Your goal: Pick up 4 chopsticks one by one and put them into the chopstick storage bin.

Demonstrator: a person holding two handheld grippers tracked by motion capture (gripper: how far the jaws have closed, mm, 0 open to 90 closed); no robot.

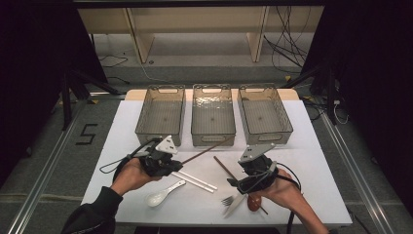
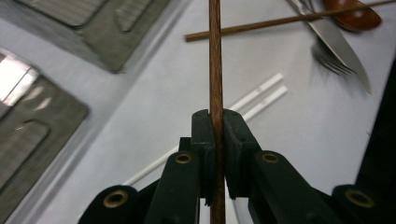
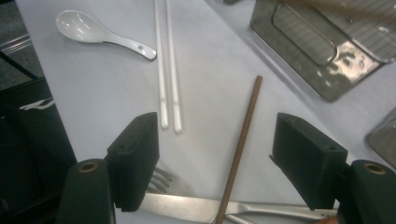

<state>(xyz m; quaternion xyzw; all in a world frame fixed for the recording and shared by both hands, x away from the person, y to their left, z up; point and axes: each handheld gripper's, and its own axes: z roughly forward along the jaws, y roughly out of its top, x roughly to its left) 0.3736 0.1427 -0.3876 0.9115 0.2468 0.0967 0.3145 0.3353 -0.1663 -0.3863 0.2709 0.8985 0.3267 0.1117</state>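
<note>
My left gripper (image 1: 171,162) is shut on a brown chopstick (image 1: 204,152), held a little above the table and pointing toward the middle bin. In the left gripper view the chopstick (image 2: 215,56) runs straight up between the pressed jaws. My right gripper (image 1: 252,171) is open above a second brown chopstick (image 1: 225,168) that lies on the white table. In the right gripper view that chopstick (image 3: 243,130) lies between the wide jaws, untouched, with its near end over a metal fork (image 3: 163,182).
Three grey bins (image 1: 160,127) (image 1: 213,132) (image 1: 265,130) stand in a row at the back. A pair of white chopsticks (image 1: 195,181), a white spoon (image 1: 163,193), a fork (image 1: 228,200), a knife (image 2: 336,42) and a brown wooden spoon (image 1: 253,202) lie near the front edge.
</note>
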